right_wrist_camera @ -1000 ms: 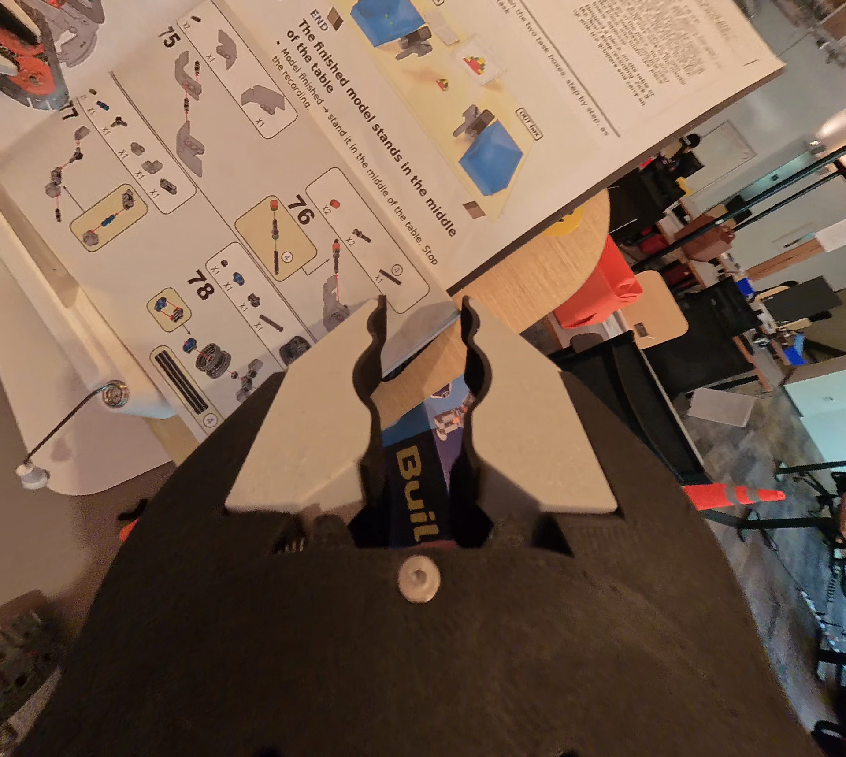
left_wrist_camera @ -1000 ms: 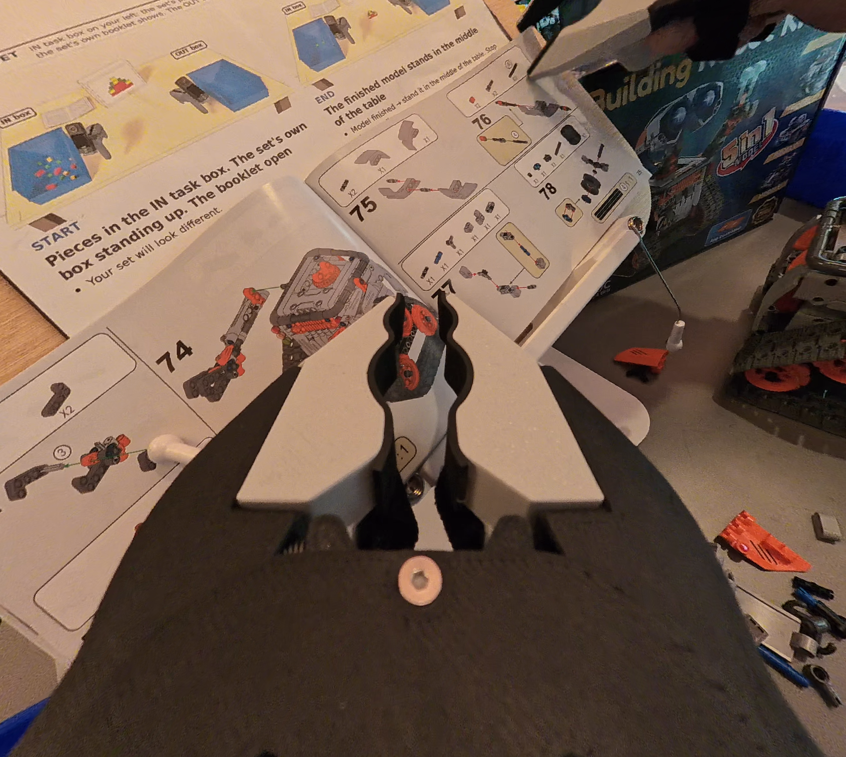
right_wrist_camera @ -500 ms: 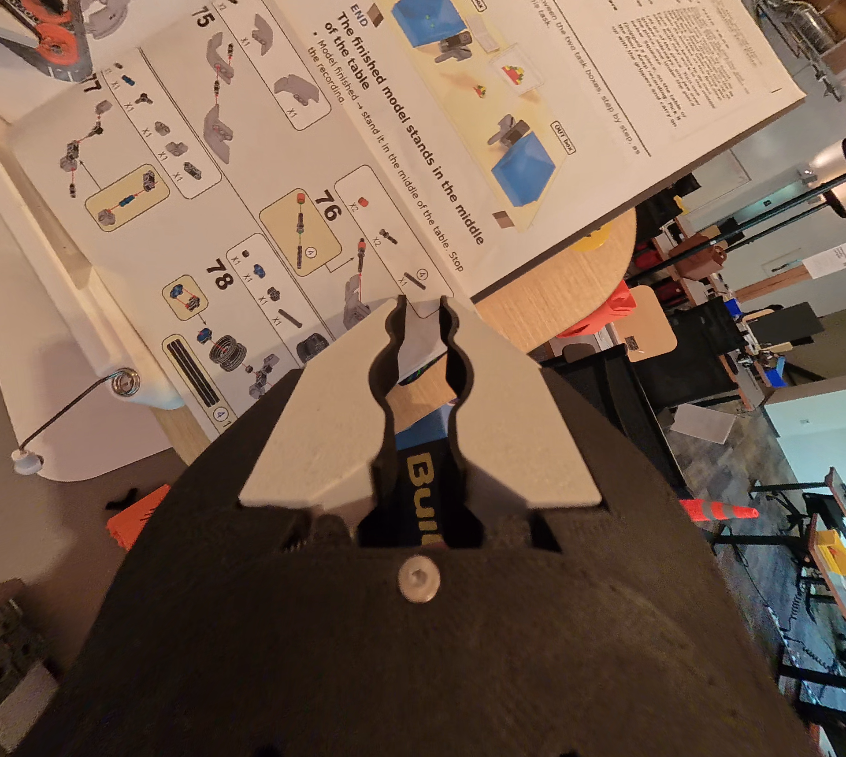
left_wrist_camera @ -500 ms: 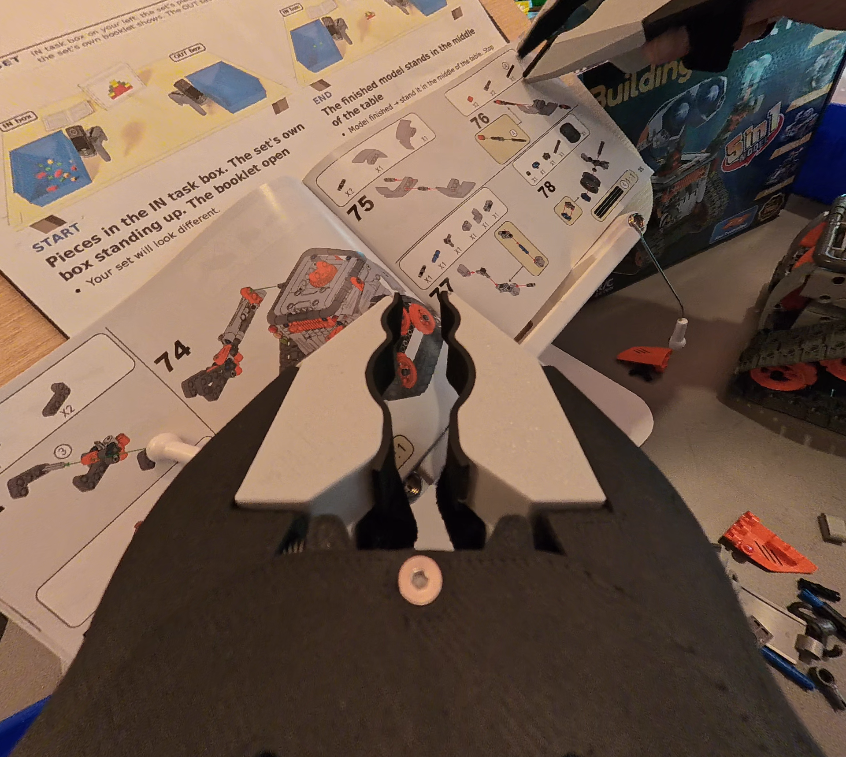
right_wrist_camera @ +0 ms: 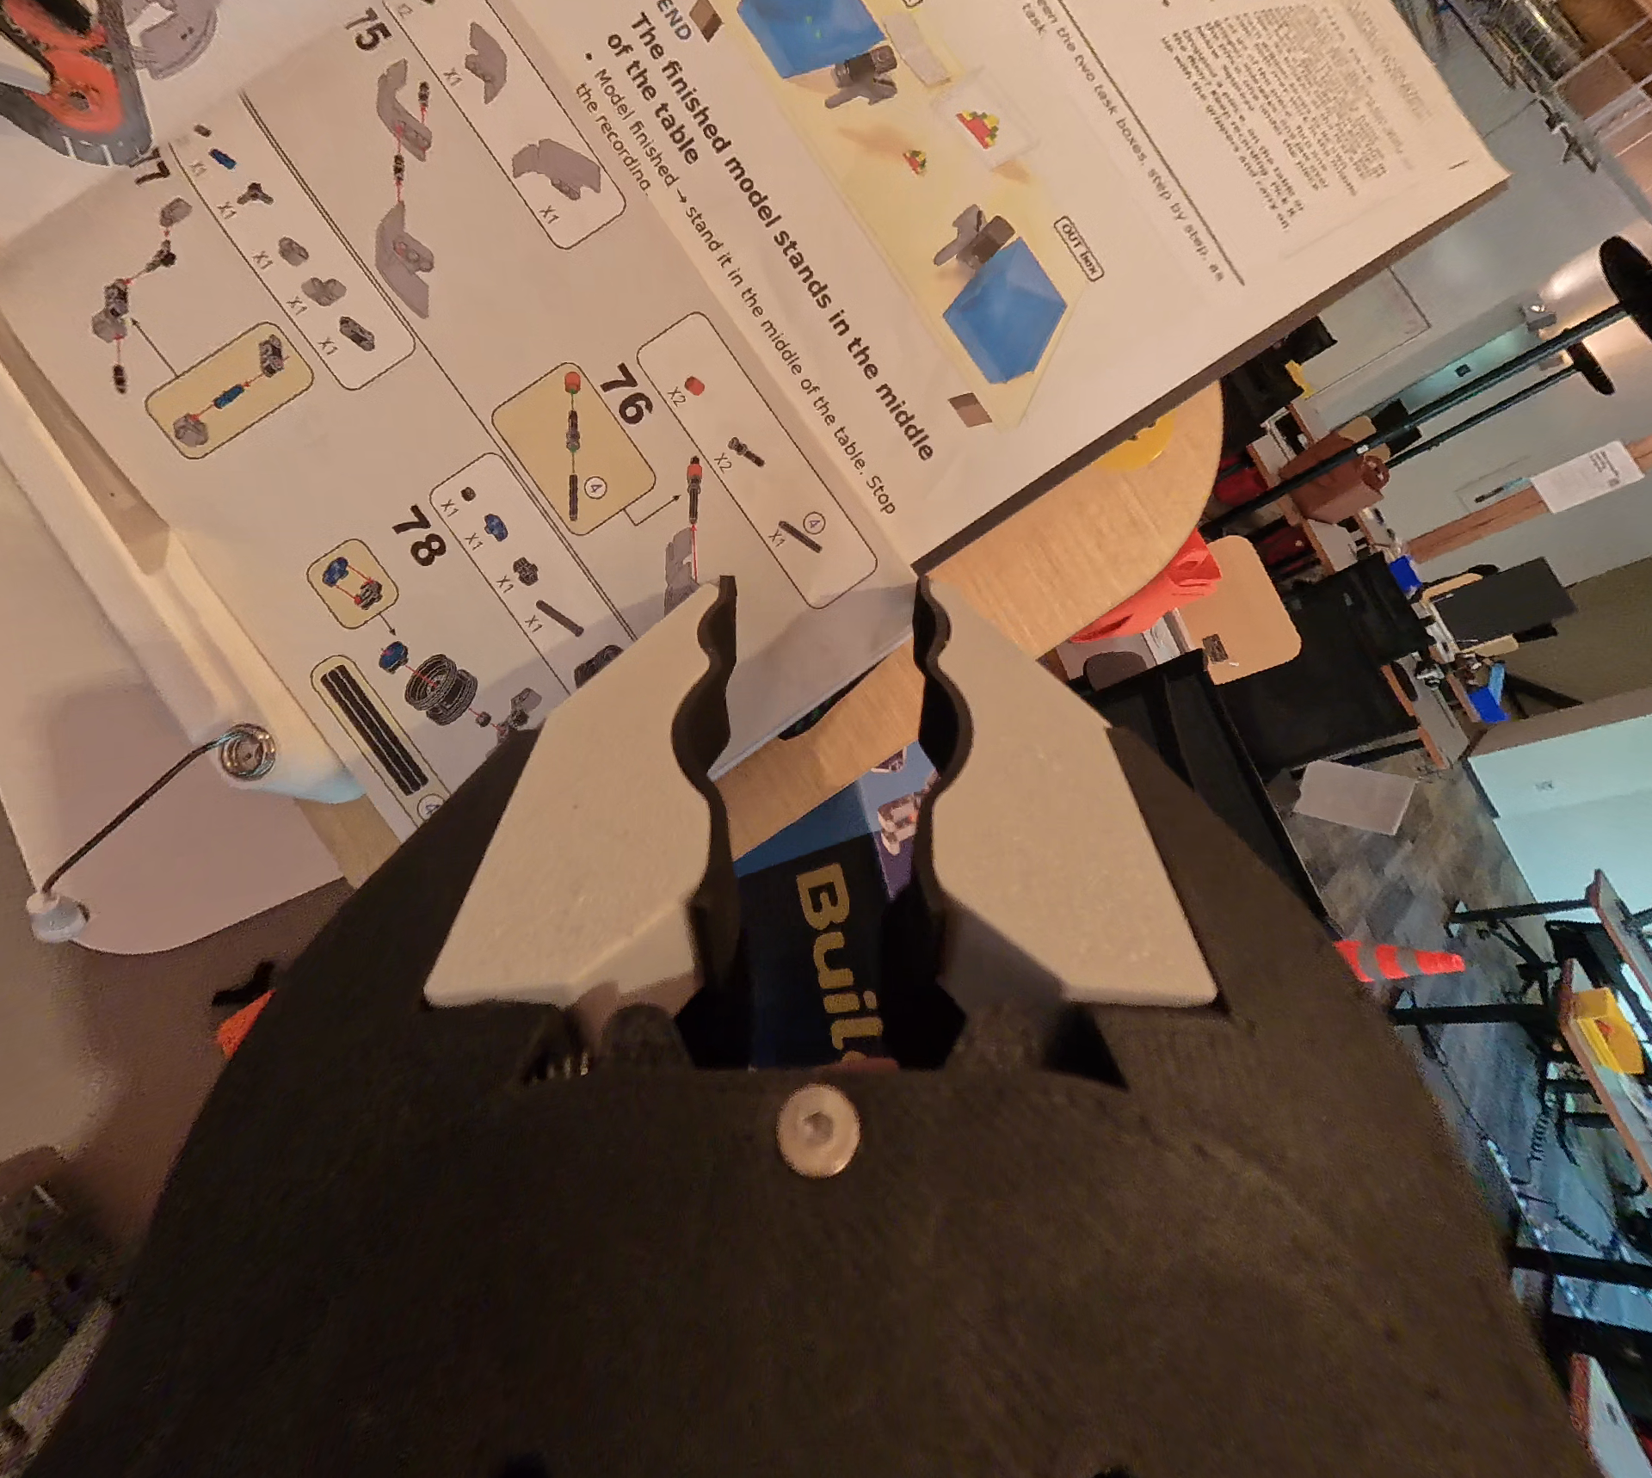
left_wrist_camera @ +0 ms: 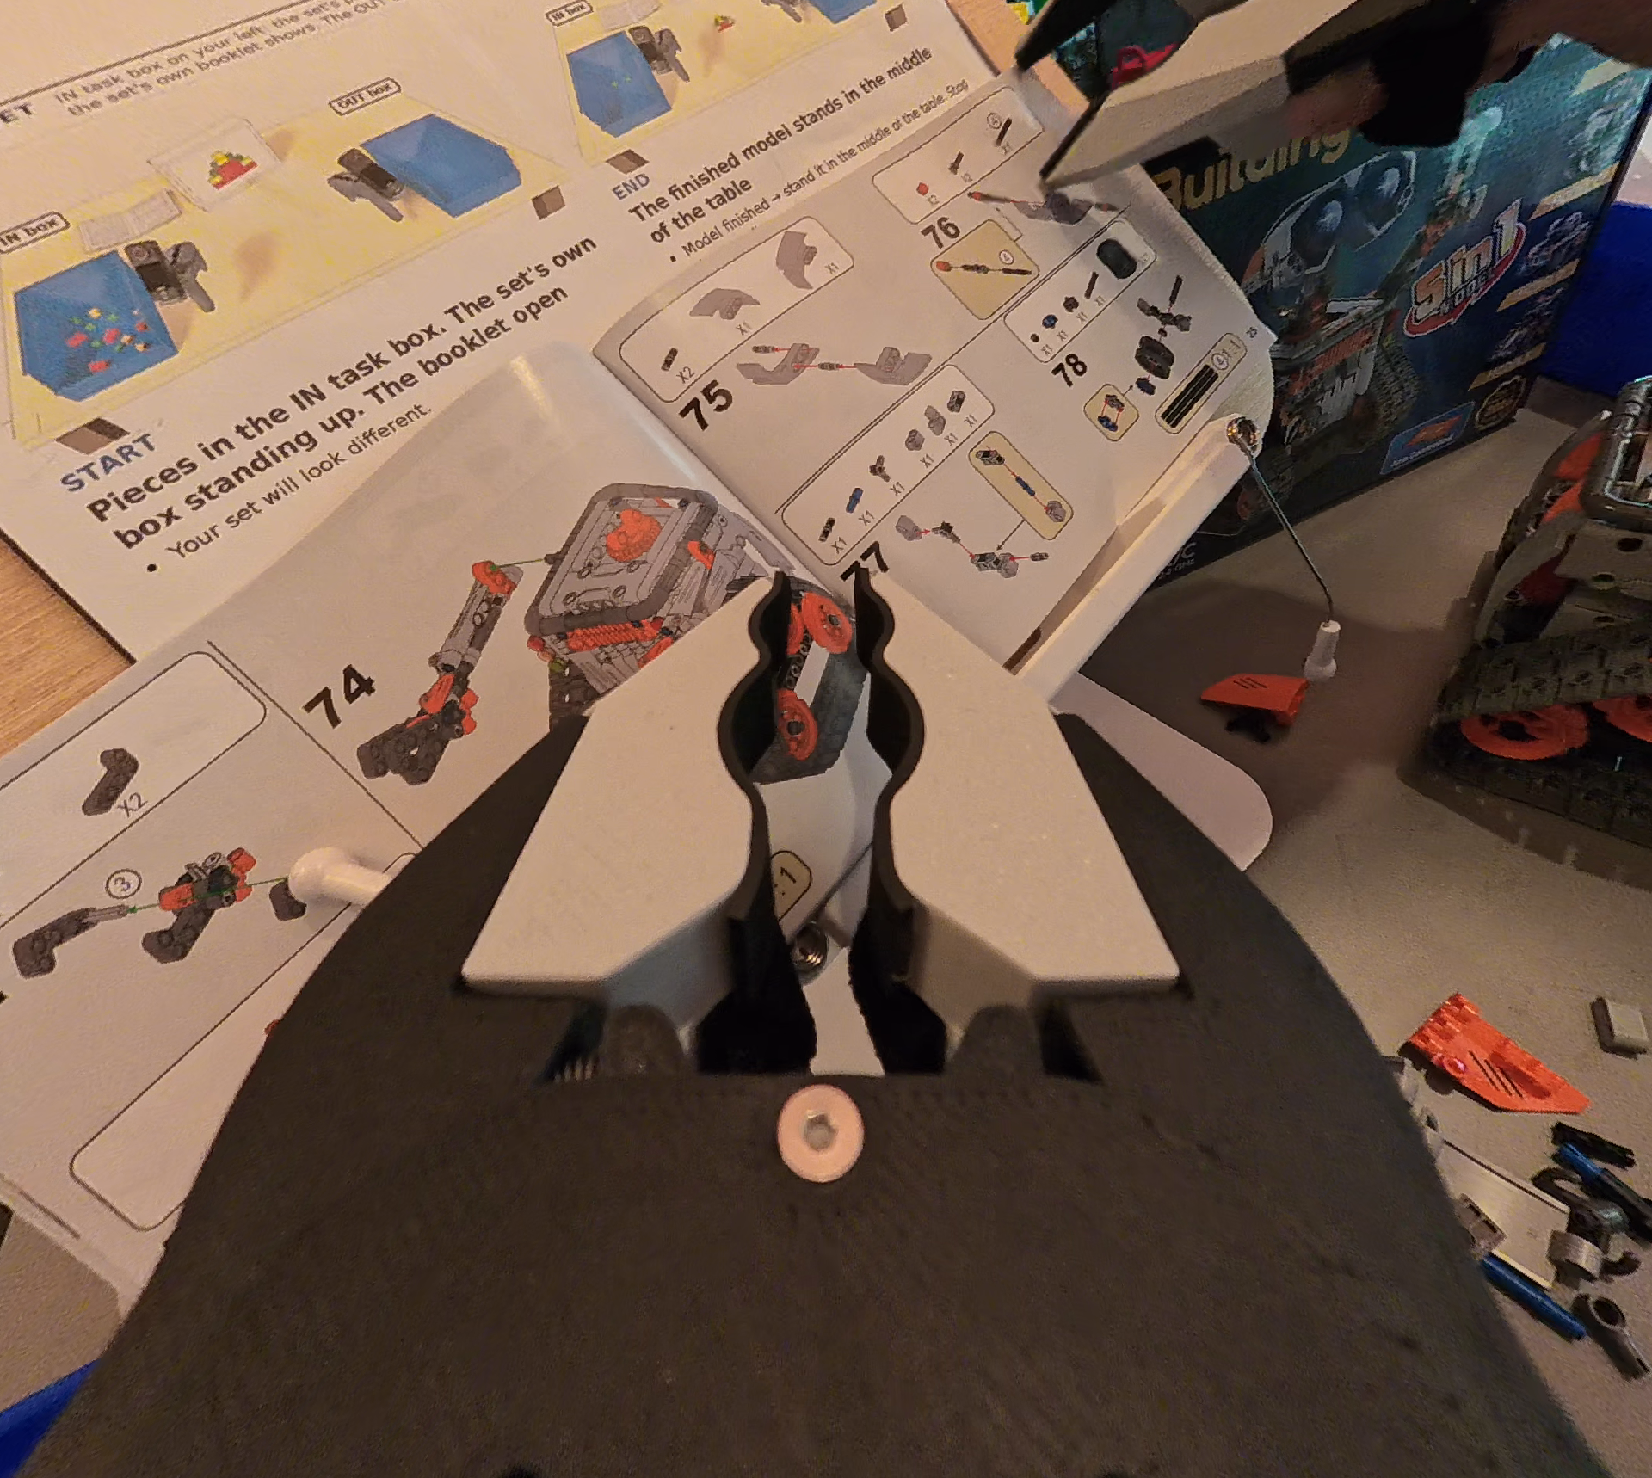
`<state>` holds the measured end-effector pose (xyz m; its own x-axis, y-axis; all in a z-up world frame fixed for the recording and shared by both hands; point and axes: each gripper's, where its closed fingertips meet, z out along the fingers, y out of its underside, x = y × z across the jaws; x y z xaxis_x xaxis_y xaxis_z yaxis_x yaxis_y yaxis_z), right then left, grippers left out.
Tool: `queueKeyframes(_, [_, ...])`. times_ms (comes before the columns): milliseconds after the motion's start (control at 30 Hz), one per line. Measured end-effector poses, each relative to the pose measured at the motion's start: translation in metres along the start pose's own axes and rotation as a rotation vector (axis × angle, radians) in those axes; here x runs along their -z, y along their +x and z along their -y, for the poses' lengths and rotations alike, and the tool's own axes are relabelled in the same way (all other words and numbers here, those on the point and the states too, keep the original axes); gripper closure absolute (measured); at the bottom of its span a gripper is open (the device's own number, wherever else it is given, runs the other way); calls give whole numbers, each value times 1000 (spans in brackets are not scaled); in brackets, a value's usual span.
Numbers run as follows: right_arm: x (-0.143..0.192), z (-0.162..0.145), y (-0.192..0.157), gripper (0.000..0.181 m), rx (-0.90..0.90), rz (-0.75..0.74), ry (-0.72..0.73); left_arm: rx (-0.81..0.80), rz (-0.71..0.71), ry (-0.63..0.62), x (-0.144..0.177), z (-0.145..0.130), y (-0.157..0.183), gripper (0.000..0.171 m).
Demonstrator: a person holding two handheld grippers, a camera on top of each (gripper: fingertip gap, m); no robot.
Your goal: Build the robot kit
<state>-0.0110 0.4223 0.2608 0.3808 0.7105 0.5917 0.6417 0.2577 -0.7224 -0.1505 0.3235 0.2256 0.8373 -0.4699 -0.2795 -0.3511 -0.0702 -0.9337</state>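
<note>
Left wrist view: the left gripper [left_wrist_camera: 818, 586] hovers over the open booklet [left_wrist_camera: 536, 541], jaws slightly parted, gripping nothing — the half-built model [left_wrist_camera: 1555, 631] lies well off to its right.

Right wrist view: the right gripper [right_wrist_camera: 827, 586] is spread open, the booklet's top corner [right_wrist_camera: 831, 631] between its fingertips — unclamped.

Both wrist views close, sharing booklet [left_wrist_camera: 894, 380].
</note>
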Motion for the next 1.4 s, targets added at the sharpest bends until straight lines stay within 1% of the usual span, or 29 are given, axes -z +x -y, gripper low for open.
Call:
queueKeyframes(100, [-3,-1,0,143,-41,22,9,-6,5,-4,-1,0,0,159])
queueKeyframes(233, [-4,-1,0,145,-48,30,1,-4,5,-3,-1,0,0,158])
queueKeyframes(333, [-5,1,-1,158,-28,31,-2,-5,5,-3,-1,0,0,158])
queueKeyframes(467, [-6,1,-3,164,-27,29,-2,-6,8,-4,-1,0,0,158])
queueKeyframes(600, [-8,3,-7,181,-22,48,1,-8,7,-6,-1,0,0,157])
queueKeyframes(700, [-7,4,-10,181,-25,57,-5,-7,3,-6,-1,0,1,158])
queueKeyframes(733, [-5,7,-13,175,-34,76,8,-8,1,-6,0,0,1,160])
queueKeyframes(767, [-3,13,-14,151,-35,74,36,-9,-2,-5,0,0,1,160])
queueKeyframes(833, [-1,24,-16,133,15,72,72,-12,-4,-3,0,0,1,159])
queueKeyframes(900, [-6,37,-27,134,90,108,99,-19,-3,-4,0,0,2,158])
queueKeyframes(1033, [-27,51,-48,130,230,191,33,-30,1,-8,0,0,3,156])
queueKeyframes(1133, [-37,56,-53,129,255,254,1,-27,-2,-6,1,0,3,156])
queueKeyframes(1300, [-39,57,-58,133,251,340,-28,-26,-4,-4,2,0,3,156])
queueKeyframes(1367, [-39,59,-55,140,267,331,-34,-27,-4,-4,1,0,3,156])
queueKeyframes(1400, [-38,60,-56,139,260,339,-34,-28,-4,-4,1,0,3,156])
